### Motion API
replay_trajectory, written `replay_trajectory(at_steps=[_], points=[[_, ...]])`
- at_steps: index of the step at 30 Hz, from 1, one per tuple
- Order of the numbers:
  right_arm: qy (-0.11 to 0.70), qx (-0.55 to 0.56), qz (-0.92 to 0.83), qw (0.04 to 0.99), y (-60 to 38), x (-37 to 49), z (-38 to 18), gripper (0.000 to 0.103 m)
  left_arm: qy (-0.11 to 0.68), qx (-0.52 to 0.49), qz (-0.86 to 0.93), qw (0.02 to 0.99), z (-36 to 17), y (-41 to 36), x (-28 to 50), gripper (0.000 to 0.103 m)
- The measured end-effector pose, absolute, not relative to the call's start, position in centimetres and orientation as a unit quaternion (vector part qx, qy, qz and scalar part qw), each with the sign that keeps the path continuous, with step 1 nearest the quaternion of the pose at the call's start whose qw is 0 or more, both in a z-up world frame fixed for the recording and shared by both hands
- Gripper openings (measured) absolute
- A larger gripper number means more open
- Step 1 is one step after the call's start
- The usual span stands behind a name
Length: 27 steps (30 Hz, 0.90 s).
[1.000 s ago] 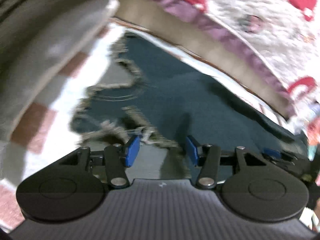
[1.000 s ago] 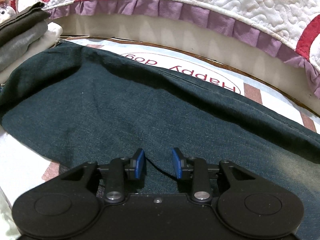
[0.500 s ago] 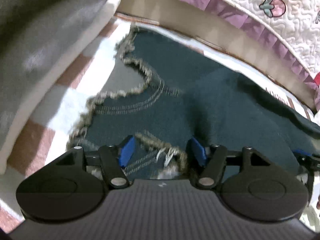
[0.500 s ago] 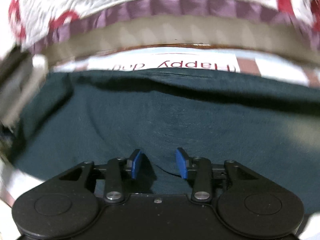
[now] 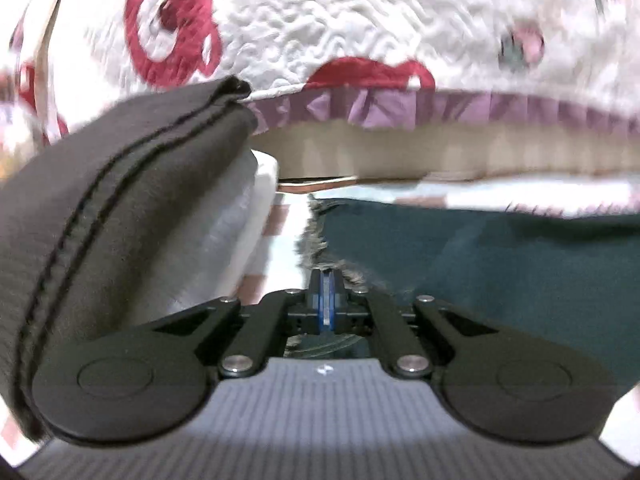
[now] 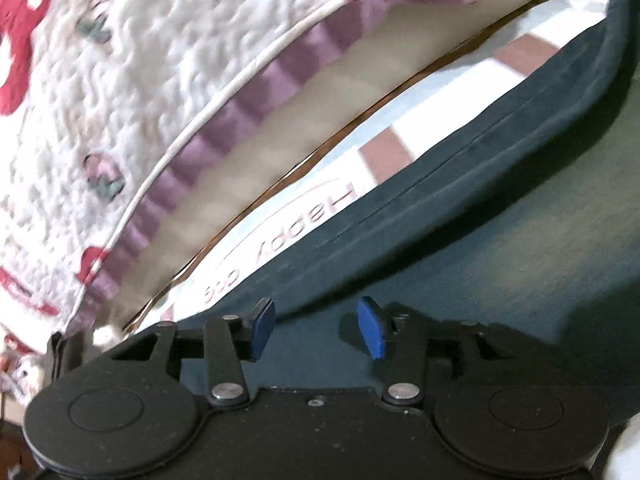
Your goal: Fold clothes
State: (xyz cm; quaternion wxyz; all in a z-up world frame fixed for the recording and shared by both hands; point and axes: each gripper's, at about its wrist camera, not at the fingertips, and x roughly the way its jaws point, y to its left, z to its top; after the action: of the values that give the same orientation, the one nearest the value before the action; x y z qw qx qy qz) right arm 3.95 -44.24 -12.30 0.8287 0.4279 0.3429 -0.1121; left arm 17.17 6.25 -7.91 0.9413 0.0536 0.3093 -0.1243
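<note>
Dark teal denim shorts (image 5: 500,264) with a frayed hem (image 5: 316,236) lie on a checked mat. My left gripper (image 5: 327,300) is shut on the frayed hem, its blue pads pressed together with fringe around them. In the right wrist view the same denim (image 6: 480,280) spreads under my right gripper (image 6: 318,328). Its jaws are opening just above the cloth, and nothing is pinched between the blue pads (image 6: 372,332). A fold edge of the denim (image 6: 460,160) runs diagonally beyond it.
A stack of folded clothes, dark grey (image 5: 120,208) on top of lighter ones (image 5: 240,232), stands close at the left. A quilted white and red cover with a purple frill (image 5: 440,108) overhangs behind. The mat (image 6: 328,196) carries "Happy dog" lettering.
My left gripper closed on the frayed hem and lifted, now facing more level toward the quilt. The right gripper rolled, slid sideways over the denim and spread its jaws wider.
</note>
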Motion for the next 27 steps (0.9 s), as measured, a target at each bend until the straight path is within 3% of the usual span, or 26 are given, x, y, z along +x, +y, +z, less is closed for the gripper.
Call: replay_trajectory(at_steps=[5, 7, 8, 12, 16, 19, 22, 27], points=[[0.37, 0.423, -0.16, 0.812, -46.0, 5.6, -13.5, 0.054, 0.376, -0.059, -0.17, 0.909, -8.9, 8.0, 19.1, 0.011], [0.379, 0.439, -0.164, 0.798, -46.3, 6.1, -14.3, 0.054, 0.41, -0.112, -0.182, 0.887, -10.0, 8.7, 19.6, 0.041], [0.379, 0.443, -0.164, 0.795, -46.4, 6.3, -14.6, 0.054, 0.424, -0.135, -0.184, 0.877, -10.5, 9.1, 19.8, 0.047], [0.379, 0.453, -0.172, 0.788, -46.4, 7.0, -15.0, 0.06, 0.464, -0.185, -0.168, 0.85, -12.2, 10.3, 20.3, 0.049], [0.36, 0.536, -0.172, 0.744, -47.0, 7.0, -15.7, 0.066, 0.487, -0.223, -0.167, 0.828, -13.5, 11.3, 20.9, 0.051], [0.364, 0.541, -0.178, 0.737, -47.0, 7.5, -16.1, 0.067, 0.496, -0.188, -0.183, 0.828, -13.9, 10.1, 21.0, 0.061], [0.364, 0.533, -0.181, 0.742, -46.7, 7.6, -16.1, 0.067, 0.519, -0.149, -0.211, 0.815, -15.0, 8.0, 21.0, 0.063], [0.359, 0.465, -0.168, 0.792, -45.2, 7.5, -16.0, 0.066, 0.489, -0.139, -0.191, 0.839, -15.1, 6.7, 20.5, 0.064]])
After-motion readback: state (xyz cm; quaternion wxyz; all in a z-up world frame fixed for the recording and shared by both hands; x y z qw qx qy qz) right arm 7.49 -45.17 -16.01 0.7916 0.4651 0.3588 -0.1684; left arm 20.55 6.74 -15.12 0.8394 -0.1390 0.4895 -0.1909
